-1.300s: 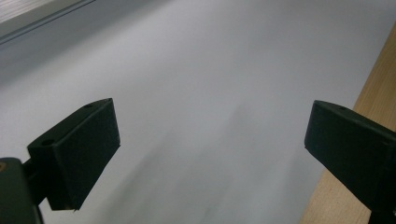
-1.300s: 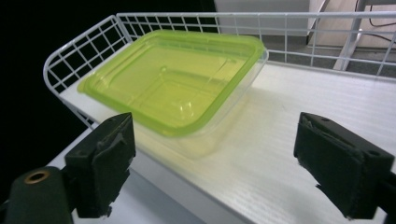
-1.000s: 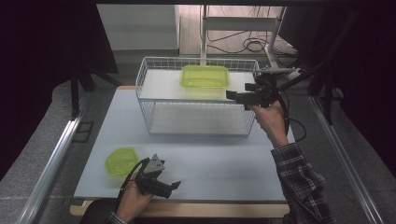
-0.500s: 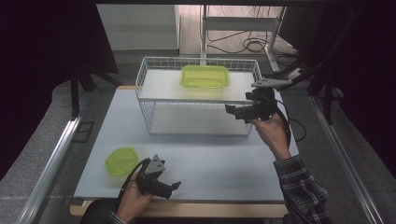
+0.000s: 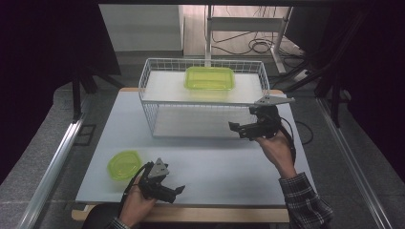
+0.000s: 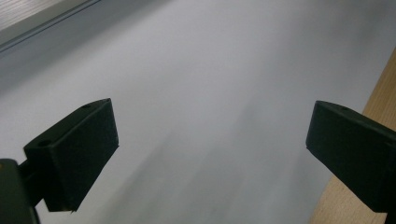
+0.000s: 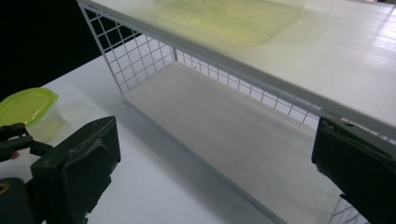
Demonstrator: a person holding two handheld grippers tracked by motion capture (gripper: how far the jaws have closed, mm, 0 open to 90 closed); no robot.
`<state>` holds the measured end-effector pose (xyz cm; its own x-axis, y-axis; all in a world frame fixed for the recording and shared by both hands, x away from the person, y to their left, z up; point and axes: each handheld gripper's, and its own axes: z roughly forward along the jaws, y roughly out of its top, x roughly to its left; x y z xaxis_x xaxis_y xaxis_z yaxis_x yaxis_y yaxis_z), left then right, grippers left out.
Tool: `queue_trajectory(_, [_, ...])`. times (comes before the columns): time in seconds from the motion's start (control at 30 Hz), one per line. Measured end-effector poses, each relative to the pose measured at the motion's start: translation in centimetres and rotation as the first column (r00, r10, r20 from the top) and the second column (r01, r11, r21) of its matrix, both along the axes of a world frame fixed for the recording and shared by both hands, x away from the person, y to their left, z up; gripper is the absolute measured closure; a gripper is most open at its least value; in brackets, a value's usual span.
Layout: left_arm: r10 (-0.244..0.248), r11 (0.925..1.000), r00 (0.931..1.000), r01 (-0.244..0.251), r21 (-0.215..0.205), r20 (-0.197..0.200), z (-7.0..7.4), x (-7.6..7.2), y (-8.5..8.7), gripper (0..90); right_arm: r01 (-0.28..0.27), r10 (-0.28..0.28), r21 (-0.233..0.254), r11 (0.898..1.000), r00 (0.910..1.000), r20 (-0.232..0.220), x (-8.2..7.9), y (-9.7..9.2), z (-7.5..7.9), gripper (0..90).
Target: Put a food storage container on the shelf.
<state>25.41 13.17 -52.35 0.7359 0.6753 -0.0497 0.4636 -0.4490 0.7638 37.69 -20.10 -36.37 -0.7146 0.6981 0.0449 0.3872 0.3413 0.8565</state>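
Between steps, both hands empty: the left gripper point(image 5: 174, 192), jaws spread, rests near the lidded green tub point(image 5: 124, 164) at the table's point(image 5: 215, 167) near left, while the right gripper point(image 5: 239, 129), jaws spread, hangs before the wire rack point(image 5: 200, 102) bearing a green tray point(image 5: 210, 78); next, probably, a grasp of the tub.

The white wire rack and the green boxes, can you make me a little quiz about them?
1. True or false: the green tray lies on top of the wire rack.
2. Which tool is nearer the lidded green box: A left tool, B right tool?
3. Fill in: both tools' jaws are ____.

Key: 1 true. 2 A. 3 open, holding nothing.
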Motion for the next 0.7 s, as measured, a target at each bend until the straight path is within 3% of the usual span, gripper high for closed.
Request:
queue_trajectory(0.27, [0.004, 1.0000, 1.0000, -0.004, -0.004, 0.005, 0.1, -0.1, 0.1, 2.3, -0.015, 0.016, -0.022, 1.000, 0.9998, 0.008, -1.6, 0.1, -1.7, 1.3])
queue_trajectory(0.7, [0.014, 0.9999, 0.9996, -0.014, 0.008, 0.026, 0.1, -0.1, 0.4, 2.4, -0.001, -0.001, -0.028, 1.000, 0.9989, -0.046, -3.5, -0.7, -5.9, 0.0])
